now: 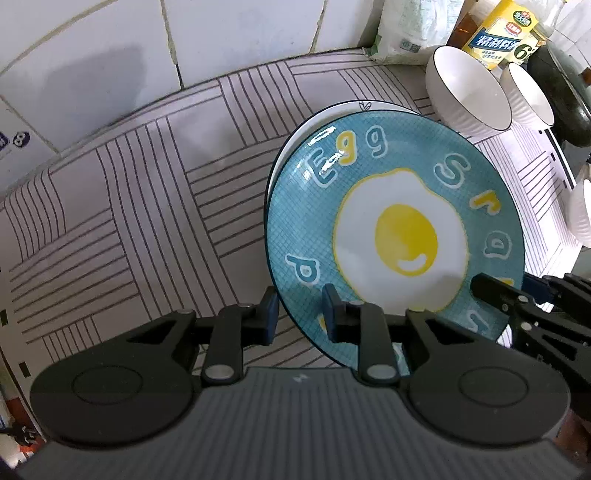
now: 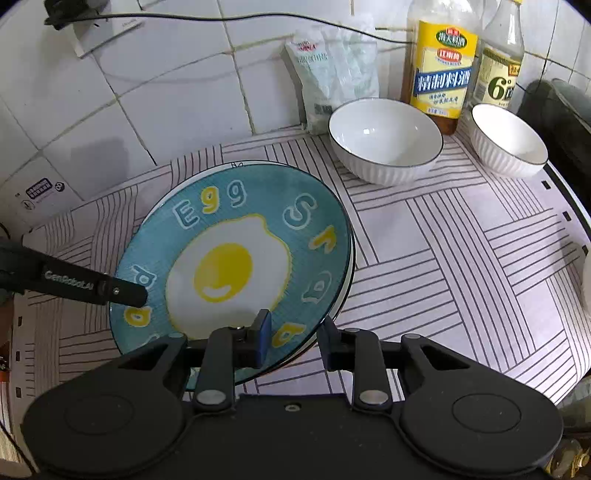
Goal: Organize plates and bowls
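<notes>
Spreading across the whole counter: striped mat (image 2: 443, 240), backed by white tiled wall (image 2: 177, 92). Sitting on the mat, left of centre in the right wrist view: blue egg plate (image 2: 236, 258), stacked on white plate (image 1: 293, 142), which shows only as a thin crescent past the blue rim. Looming at the mat's far right edge: dark pan (image 2: 554, 122), partly out of view. Standing beyond the plates, toward the wall: two white ribbed bowls, upright and apart, left bowl (image 2: 386, 142) nearer the plates, right bowl (image 2: 509, 144) just beside the pan. Crowding the wall behind the bowls: yellow-labelled bottle (image 2: 439, 70), second bottle (image 2: 502, 70) and white bag (image 2: 332, 74) leaning on the tiles.

Clamping the blue egg plate's near-left rim: left gripper (image 1: 301, 314), one finger over the blue face, the other outside the edge. Straddling the near-right rim: right gripper (image 2: 293, 334), jaws parted, a gap showing beside the rim, pads not pressing.

Trailing along the wall above: black cable (image 2: 258, 16), running from wall socket (image 2: 96, 29). Stuck low on the tiles at left: small printed sticker (image 2: 42, 192).
</notes>
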`<action>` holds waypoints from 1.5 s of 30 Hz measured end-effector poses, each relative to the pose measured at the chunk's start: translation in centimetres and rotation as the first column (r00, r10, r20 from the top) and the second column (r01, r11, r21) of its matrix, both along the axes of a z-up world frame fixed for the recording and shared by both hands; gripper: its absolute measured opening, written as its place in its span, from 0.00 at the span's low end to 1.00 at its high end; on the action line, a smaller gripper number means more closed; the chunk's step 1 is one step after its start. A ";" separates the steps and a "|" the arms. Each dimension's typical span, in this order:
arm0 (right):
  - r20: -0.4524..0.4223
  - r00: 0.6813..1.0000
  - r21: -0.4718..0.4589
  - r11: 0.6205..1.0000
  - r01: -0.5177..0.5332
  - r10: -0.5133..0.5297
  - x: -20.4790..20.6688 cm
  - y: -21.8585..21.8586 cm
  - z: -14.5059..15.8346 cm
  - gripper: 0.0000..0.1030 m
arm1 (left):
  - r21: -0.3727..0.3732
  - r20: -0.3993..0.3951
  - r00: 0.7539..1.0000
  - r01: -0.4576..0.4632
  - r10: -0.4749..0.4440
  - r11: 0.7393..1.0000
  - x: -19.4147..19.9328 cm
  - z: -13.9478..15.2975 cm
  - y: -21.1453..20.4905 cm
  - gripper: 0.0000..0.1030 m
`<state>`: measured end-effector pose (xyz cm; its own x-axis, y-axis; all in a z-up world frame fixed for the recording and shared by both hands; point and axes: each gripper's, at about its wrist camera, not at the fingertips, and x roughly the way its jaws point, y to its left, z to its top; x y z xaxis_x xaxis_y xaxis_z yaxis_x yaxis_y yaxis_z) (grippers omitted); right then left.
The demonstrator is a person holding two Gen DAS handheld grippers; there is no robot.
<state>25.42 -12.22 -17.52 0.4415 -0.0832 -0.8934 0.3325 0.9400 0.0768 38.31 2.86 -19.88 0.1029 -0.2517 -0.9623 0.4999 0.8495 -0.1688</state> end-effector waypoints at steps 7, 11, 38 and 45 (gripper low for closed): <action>-0.001 1.000 -0.091 0.995 -0.029 0.029 0.4 0.6 -0.7 0.37 | -0.015 -0.027 1.000 -0.008 0.008 1.000 -0.5 0.2 0.1 0.22; -0.004 1.000 -0.094 0.996 0.004 -0.004 0.0 0.0 -1.1 0.37 | -0.022 -0.029 1.000 0.006 -0.007 1.000 -1.3 0.7 0.1 0.22; 0.250 0.968 -0.119 0.993 0.005 0.025 -13.0 -1.6 11.6 0.45 | 0.041 0.070 0.979 0.191 -0.194 0.981 -10.7 11.7 -0.1 0.51; 0.272 0.958 -0.169 0.985 -0.043 0.088 -15.4 -3.7 13.8 0.51 | 0.046 0.101 0.975 0.195 -0.198 0.980 -13.5 13.6 -1.5 0.60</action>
